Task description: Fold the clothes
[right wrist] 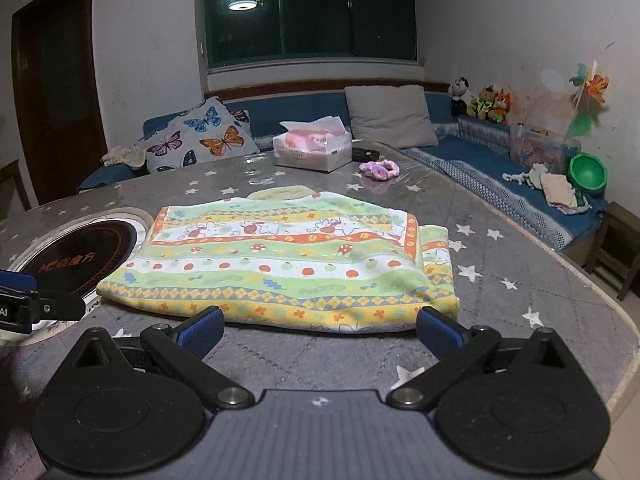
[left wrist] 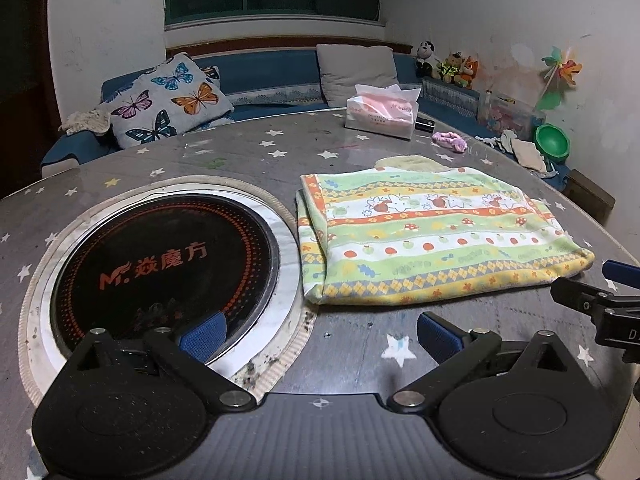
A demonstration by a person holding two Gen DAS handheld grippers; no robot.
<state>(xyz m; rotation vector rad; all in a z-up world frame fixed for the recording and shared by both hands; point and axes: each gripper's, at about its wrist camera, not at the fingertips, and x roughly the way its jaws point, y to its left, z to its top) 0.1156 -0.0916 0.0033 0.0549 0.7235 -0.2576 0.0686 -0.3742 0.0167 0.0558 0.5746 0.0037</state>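
Left view: my left gripper (left wrist: 320, 334) gapes empty over the table (left wrist: 360, 344); cloth (left wrist: 432, 240) folded at 1 o'clock, its far edge hiding a yellowish patch. Right view: right gripper (right wrist: 319, 330) spread empty, cloth (right wrist: 288, 264) at 12, burner (right wrist: 80, 258) cut off at 10.

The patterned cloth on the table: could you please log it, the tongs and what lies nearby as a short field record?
item: patterned cloth, folded, lying flat on the star-print table
left tongs: open, empty, near the cloth's left corner
right tongs: open, empty, at the cloth's near edge
left of cloth: built-in round cooktop
behind cloth: tissue box, purple scrunchie
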